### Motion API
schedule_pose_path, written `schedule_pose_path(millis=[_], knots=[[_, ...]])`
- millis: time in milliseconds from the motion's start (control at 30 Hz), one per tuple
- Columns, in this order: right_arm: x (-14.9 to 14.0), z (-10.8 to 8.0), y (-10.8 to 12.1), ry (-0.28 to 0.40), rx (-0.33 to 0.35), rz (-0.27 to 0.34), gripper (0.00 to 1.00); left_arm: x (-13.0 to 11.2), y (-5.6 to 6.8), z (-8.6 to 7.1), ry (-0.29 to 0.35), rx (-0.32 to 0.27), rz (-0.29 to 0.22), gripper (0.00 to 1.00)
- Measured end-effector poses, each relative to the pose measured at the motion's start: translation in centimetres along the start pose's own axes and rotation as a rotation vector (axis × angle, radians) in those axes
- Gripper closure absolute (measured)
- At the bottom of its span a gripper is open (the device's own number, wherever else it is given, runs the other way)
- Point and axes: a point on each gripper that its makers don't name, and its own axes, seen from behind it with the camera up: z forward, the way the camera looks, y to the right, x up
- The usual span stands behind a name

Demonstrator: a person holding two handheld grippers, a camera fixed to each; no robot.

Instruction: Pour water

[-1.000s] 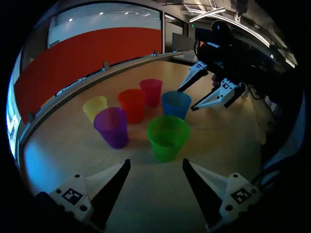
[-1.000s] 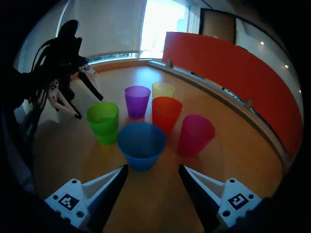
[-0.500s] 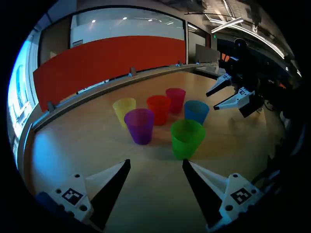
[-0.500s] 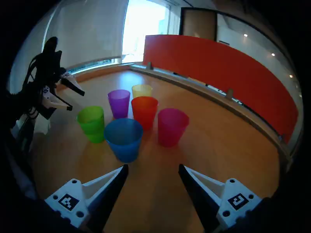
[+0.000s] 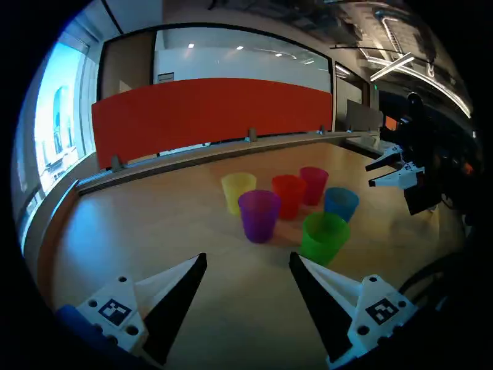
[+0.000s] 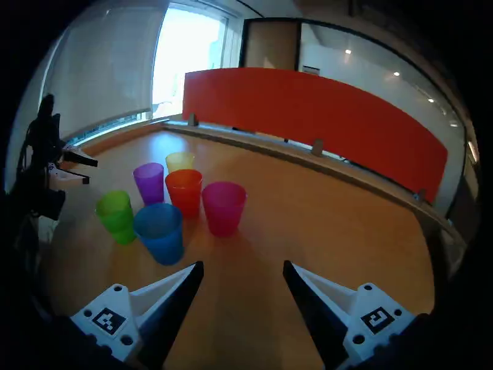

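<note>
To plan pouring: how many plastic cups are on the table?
6 plastic cups, right gripper view: yellow cup farthest, purple cup beside it, orange cup central, pink cup rightmost, blue cup nearest, green cup leftmost.

right gripper (image 6: 242, 265) spread wide, empty | blue cup (image 6: 160, 233) ahead-left, apart
</note>
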Motion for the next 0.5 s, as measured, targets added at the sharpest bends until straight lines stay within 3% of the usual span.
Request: schedule_pose_path(millis=[167,500], knots=[[0.4,-0.4,0.9,0.046,-0.066,0.051,0.0,0.8,-1.2,-0.5,0.054,0.069,-0.041,0.0],[2.4,-1.9,3.1,0.183,-0.218,0.143,0.0,2.1,-2.3,-1.0,0.159,0.183,-0.105,0.0]])
